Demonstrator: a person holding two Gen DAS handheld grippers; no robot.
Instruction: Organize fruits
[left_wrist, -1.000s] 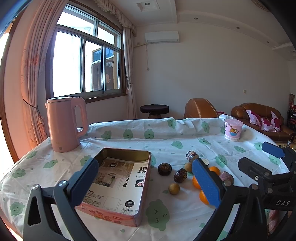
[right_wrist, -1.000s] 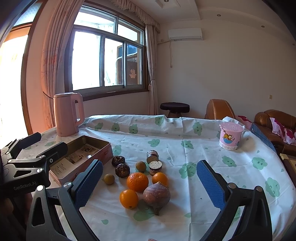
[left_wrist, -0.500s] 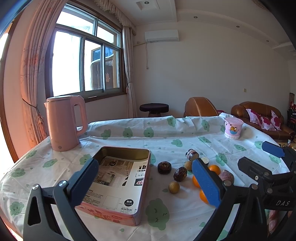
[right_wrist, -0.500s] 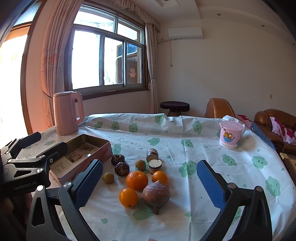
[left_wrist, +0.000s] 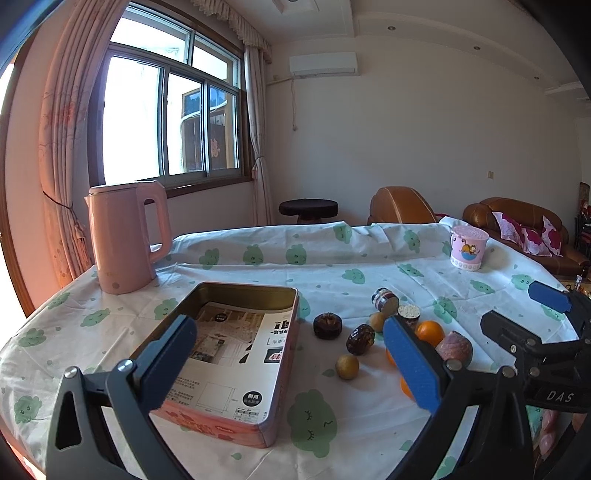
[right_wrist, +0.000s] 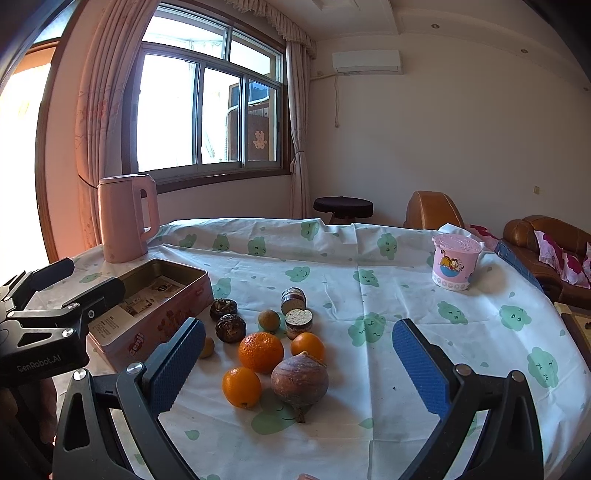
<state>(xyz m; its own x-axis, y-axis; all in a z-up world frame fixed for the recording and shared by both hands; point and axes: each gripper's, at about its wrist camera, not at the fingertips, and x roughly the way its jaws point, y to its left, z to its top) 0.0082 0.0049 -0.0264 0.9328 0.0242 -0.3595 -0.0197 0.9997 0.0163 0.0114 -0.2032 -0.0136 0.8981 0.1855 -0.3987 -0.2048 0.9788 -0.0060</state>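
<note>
Nearest the right wrist camera, the right tool is hanging released above the counter, its blue pads spread wide and gripping nothing. Just beyond it, a purple-brown bulb-shaped fruit is lying beside three oranges: the front orange, the big orange and the small orange. Behind these, two dark wrinkled fruits are sitting close together, a brownish-green round fruit is resting next to two short cut cylinders, and a small yellow-brown fruit is showing partly behind the left pad.

The left tool is also hovering released, holding nothing, with the open pink tin lying just ahead of its left pad. The tin is sitting on the counter to the left of the fruit cluster, apart from it, and printed paper is lining its bottom. No fruit is lying inside it.

Farther back, a pink kettle is standing upright near the counter's left rear edge, and a pink cartoon cup is standing toward the right rear. Beyond the counter, a dark round stool and brown leather sofas are sitting against the wall.
</note>
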